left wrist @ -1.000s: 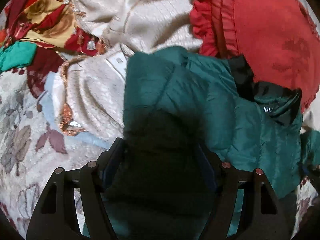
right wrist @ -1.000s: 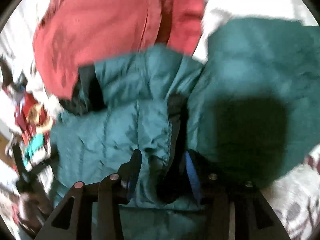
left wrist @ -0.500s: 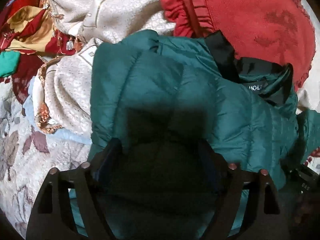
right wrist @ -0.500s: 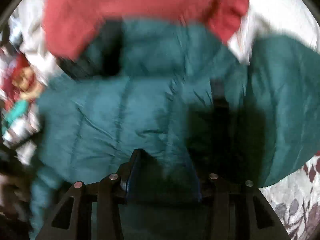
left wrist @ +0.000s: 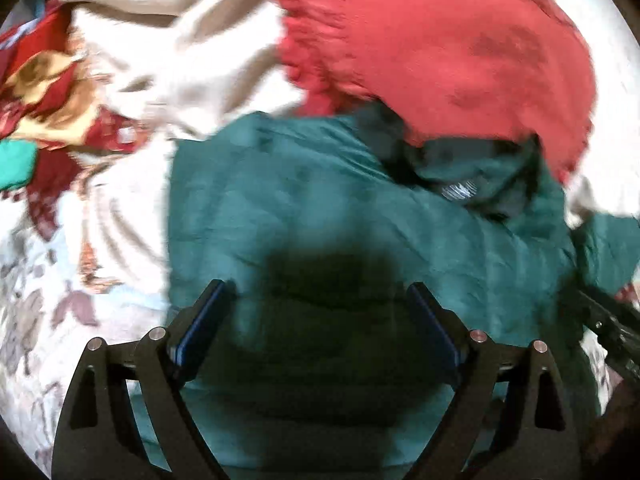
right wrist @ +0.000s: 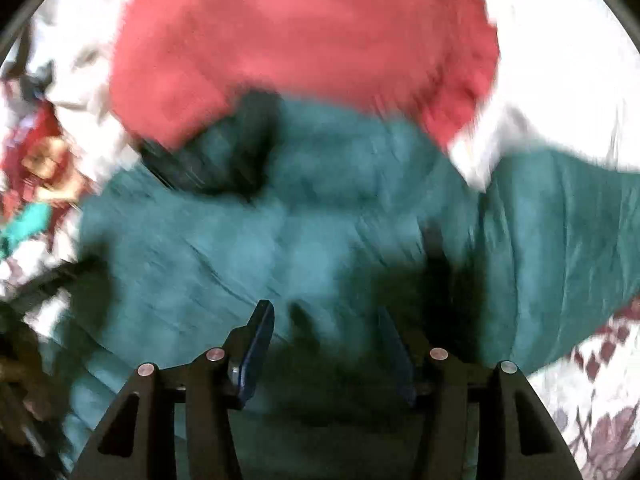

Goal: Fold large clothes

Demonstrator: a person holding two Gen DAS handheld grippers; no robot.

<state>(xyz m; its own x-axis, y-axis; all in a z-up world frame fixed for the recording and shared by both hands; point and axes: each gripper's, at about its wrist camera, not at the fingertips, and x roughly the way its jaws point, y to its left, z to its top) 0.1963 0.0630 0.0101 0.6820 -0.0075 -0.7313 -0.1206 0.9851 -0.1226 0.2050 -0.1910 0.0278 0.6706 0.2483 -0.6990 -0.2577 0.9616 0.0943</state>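
Sprawling across mid-frame, the quilted, puffy teal jacket (left wrist: pixel 312 208) lies below a frilled red cushion (left wrist: pixel 440 40) at the top. Left gripper (left wrist: pixel 318 296) angles down, jaws just widening, apart over the fabric; right gripper (right wrist: pixel 326 320) likewise parting, pinching nothing.

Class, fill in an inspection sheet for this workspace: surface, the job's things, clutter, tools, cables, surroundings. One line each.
Surface: white bedspread with a purple floral print.
Job's things: teal quilted puffer jacket lying spread out, black-lined collar toward the red frilled cushion.
Clutter: cream embroidered cloth; red and gold patterned fabric.
Tools: left tool open over the jacket, jaws just widened, nothing between them; right tool open, also just widened, frame blurred.
Cables: nothing seen.
Surroundings: nothing seen beyond the bedding.
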